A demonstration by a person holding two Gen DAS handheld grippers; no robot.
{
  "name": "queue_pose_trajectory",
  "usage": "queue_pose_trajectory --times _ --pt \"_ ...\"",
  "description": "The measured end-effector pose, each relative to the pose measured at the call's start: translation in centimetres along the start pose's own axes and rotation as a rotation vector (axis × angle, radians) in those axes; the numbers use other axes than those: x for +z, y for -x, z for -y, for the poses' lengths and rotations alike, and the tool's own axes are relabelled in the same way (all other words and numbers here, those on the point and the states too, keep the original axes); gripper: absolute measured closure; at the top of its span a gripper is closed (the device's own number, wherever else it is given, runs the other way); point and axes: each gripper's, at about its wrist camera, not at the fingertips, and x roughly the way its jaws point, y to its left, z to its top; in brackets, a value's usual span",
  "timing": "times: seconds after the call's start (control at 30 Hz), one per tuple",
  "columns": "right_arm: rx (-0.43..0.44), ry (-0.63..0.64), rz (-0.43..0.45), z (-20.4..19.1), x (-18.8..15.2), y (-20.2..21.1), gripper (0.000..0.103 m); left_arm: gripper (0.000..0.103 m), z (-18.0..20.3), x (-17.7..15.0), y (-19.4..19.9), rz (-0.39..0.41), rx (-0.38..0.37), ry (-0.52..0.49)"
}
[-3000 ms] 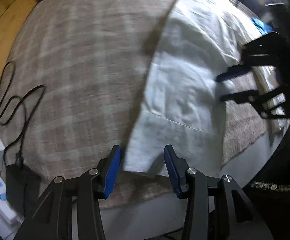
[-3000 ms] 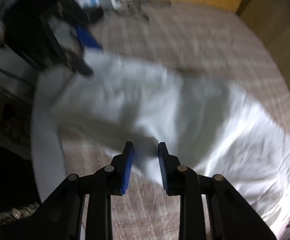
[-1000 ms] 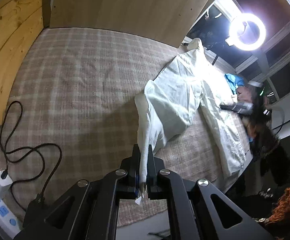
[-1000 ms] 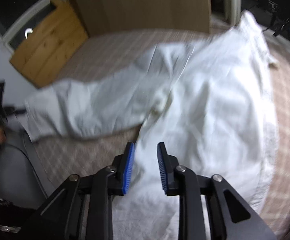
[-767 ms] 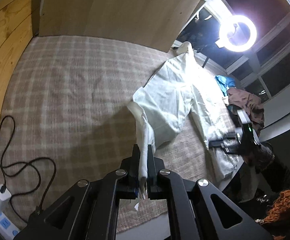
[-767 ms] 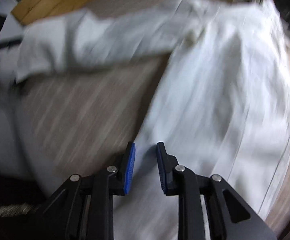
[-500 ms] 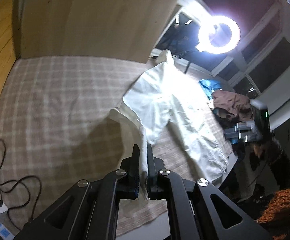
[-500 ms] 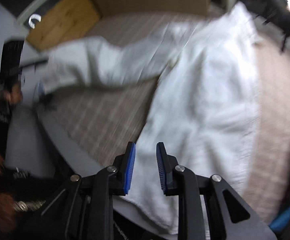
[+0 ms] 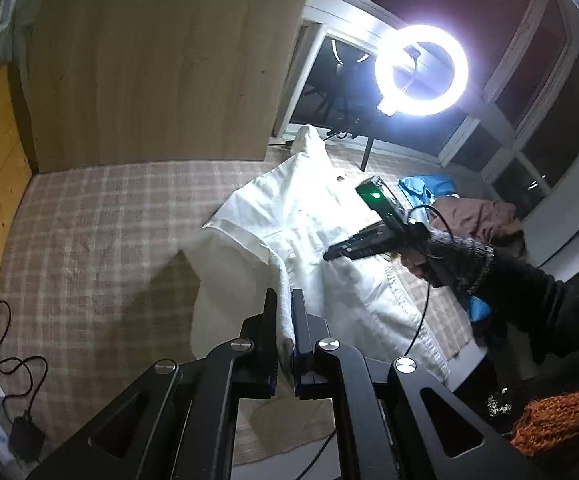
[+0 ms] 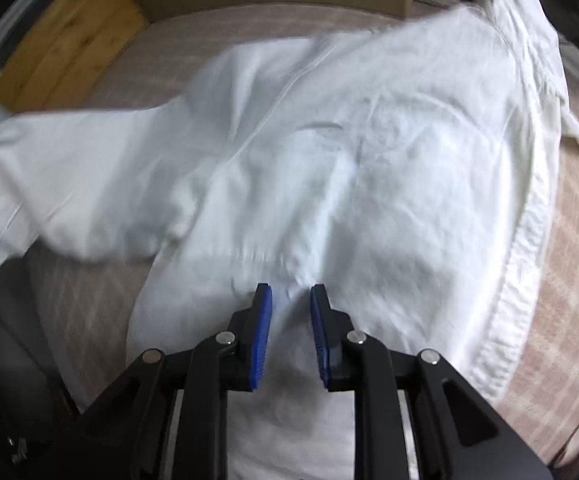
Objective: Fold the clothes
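Observation:
A white shirt (image 9: 305,216) lies spread on a checked beige cloth (image 9: 97,216). My left gripper (image 9: 284,300) is shut on the end of its sleeve (image 9: 245,264) and holds it lifted above the cloth. The right gripper (image 9: 329,255) shows in the left wrist view, hovering over the shirt's body. In the right wrist view my right gripper (image 10: 290,294) is open just above the shirt (image 10: 369,168), near its lower body, with nothing between its blue pads (image 10: 261,320). The lifted sleeve (image 10: 69,164) runs off to the left.
A wooden board (image 9: 157,68) stands at the back of the cloth. A ring light (image 9: 421,70) glares at the far right. Blue and brown clothes (image 9: 469,208) lie beyond the shirt. A charger and cable (image 9: 5,368) sit at the left edge.
My left gripper has raised the sleeve higher and tilted up. My right gripper has swung in over the shirt's body and opened a little wider.

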Motion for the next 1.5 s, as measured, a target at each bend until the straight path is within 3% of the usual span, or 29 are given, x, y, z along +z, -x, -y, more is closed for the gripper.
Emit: queue_pose_trajectory --times 0.13,0.23,0.37,0.5,0.63,0.77,0.8,0.87,0.97,1.1,1.27,1.37,1.5 --pt "0.119 -0.005 0.065 2.3 -4.4 5.8 0.083 0.099 7.2 1.4 -2.1 -0.011 0.015 -0.08" --pt "0.177 -0.041 0.119 4.6 -7.9 10.2 0.082 0.099 13.5 1.6 -4.8 -0.064 -0.017 -0.193" --pt "0.227 -0.094 0.172 7.2 -9.6 13.4 0.082 0.099 21.0 -1.3 -9.4 -0.208 -0.108 -0.334" --pt "0.247 -0.07 0.182 8.0 -7.8 13.7 0.082 0.099 24.0 -6.1 -14.1 -0.371 -0.18 -0.377" --pt "0.283 -0.004 0.201 6.8 -3.7 12.5 0.067 0.098 22.3 -9.3 -18.3 -0.471 -0.162 -0.289" --pt "0.269 0.048 0.201 4.8 1.5 9.3 0.067 0.094 20.8 -10.5 -19.5 -0.462 -0.222 -0.163" --pt "0.261 0.079 0.192 4.0 2.7 8.2 0.067 0.089 20.9 -10.8 -19.6 -0.473 -0.222 -0.147" --pt "0.234 0.135 0.136 2.3 4.7 5.2 0.067 0.076 21.2 -11.5 -19.7 -0.493 -0.22 -0.114" --pt "0.18 0.16 0.031 0.9 5.7 1.4 0.067 0.076 20.7 -12.5 -18.2 -0.496 -0.188 -0.061" --pt "0.207 0.201 0.047 0.3 3.1 3.2 0.067 0.073 17.3 -13.0 -13.0 -0.398 -0.122 0.071" --pt "0.271 0.246 0.1 0.0 -4.6 7.9 0.067 0.073 13.0 -12.7 -9.2 -0.28 -0.036 0.179" --pt "0.275 0.279 0.065 -1.6 -10.1 7.4 0.067 0.073 12.4 -12.2 -10.8 -0.26 -0.079 0.186" --pt "0.269 0.292 0.021 -3.9 -15.1 5.1 0.067 0.073 14.0 -11.9 -15.8 -0.319 -0.171 0.105"
